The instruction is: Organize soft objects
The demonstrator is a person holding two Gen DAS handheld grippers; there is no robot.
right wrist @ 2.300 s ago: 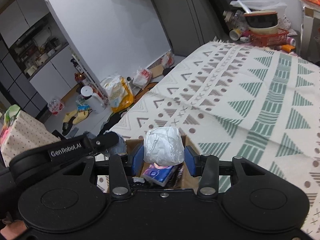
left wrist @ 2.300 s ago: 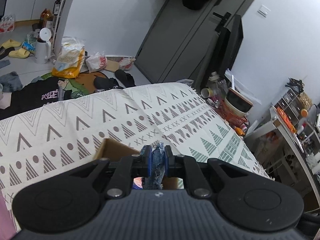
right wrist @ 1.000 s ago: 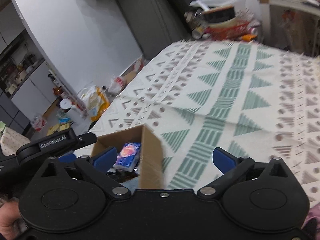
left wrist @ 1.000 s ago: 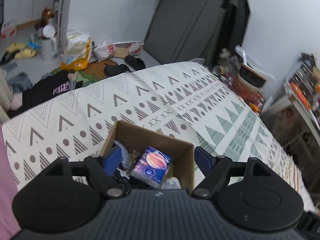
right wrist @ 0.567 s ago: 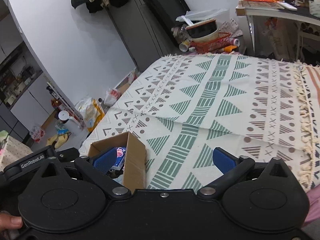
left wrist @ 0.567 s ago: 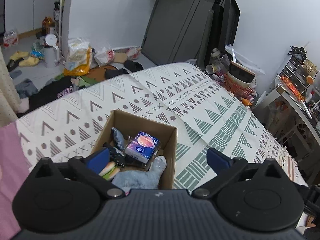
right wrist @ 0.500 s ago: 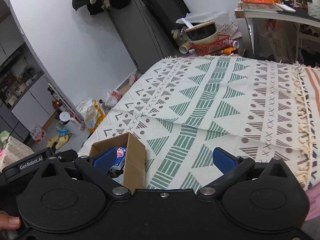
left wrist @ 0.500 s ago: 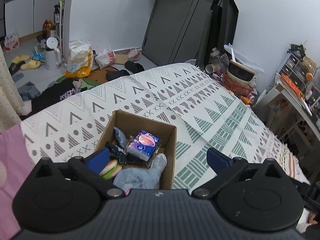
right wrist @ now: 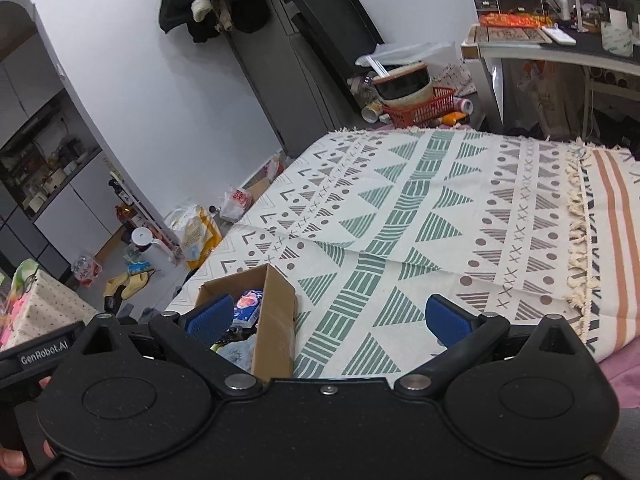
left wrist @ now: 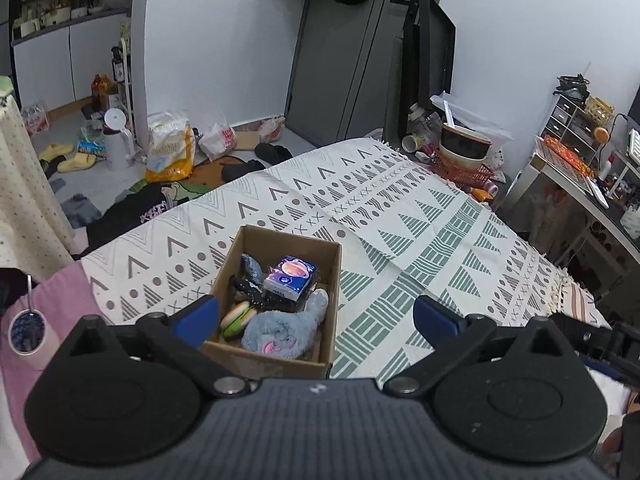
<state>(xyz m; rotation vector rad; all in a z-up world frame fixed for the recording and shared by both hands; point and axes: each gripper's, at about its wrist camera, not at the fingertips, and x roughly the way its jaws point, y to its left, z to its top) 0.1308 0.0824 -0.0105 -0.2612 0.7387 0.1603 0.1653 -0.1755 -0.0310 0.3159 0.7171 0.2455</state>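
Note:
An open cardboard box [left wrist: 280, 242] sits on the patterned blanket [left wrist: 400, 232] near its front edge. Inside lie a blue tissue pack [left wrist: 290, 276], a grey-blue plush [left wrist: 284, 326], a burger-shaped toy [left wrist: 236, 318] and a dark fabric piece [left wrist: 250, 266]. My left gripper [left wrist: 316, 316] hangs above and just behind the box, open and empty. In the right wrist view the box [right wrist: 276, 312] shows at lower left, the tissue pack [right wrist: 248, 304] peeking out. My right gripper [right wrist: 328, 316] is open and empty, over the box's right wall and the blanket [right wrist: 440, 208].
A pink sheet [left wrist: 60, 300] covers the bed edge at lower left. Bags, slippers and clothes litter the floor [left wrist: 120, 160] beyond the bed. A red basket with bowls [left wrist: 464, 160] stands at the far corner. A cluttered desk [right wrist: 560, 44] is at the right.
Both grippers opened, letting the plush and the white bundle go into the box, then pulled back and up. In the last half second they rose slightly more.

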